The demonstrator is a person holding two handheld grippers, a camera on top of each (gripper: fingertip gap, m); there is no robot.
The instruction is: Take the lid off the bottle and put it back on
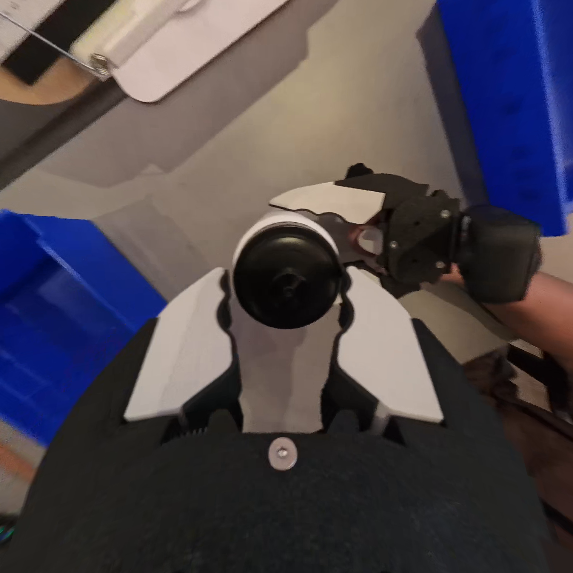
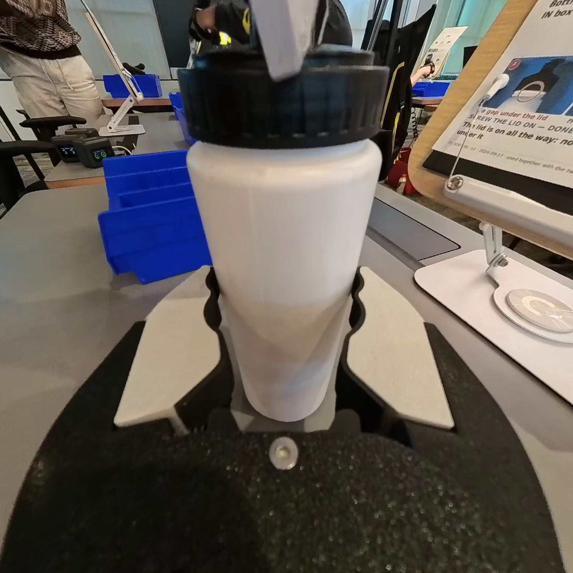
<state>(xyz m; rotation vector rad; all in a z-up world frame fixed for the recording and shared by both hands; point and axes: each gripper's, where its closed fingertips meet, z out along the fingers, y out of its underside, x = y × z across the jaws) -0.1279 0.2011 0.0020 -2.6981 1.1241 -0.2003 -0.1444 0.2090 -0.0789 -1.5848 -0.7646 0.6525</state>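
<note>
A white bottle (image 2: pixel 285 217) with a black ribbed lid (image 2: pixel 279 105) stands upright over the grey table (image 2: pixel 55 279). My right gripper (image 2: pixel 285 276) is shut on the bottle's lower body, with both pads pressed against its sides. In the left wrist view I look down on the lid (image 1: pixel 286 279), with the bottle's white shoulder (image 1: pixel 279 218) showing behind it. My left gripper (image 1: pixel 286 276) comes from above and is shut on the lid's rim, one pad on each side. One of its fingers (image 2: pixel 285 40) shows in front of the lid top. The lid sits down on the bottle neck.
Blue bins stand to the left (image 2: pixel 148 214) (image 1: pixel 62 294) and farther off (image 1: pixel 508 93). A board with an instruction sheet (image 2: pixel 511 124) on a white stand base (image 2: pixel 465 304) is at the right. A person (image 2: pixel 46 62) stands behind the table.
</note>
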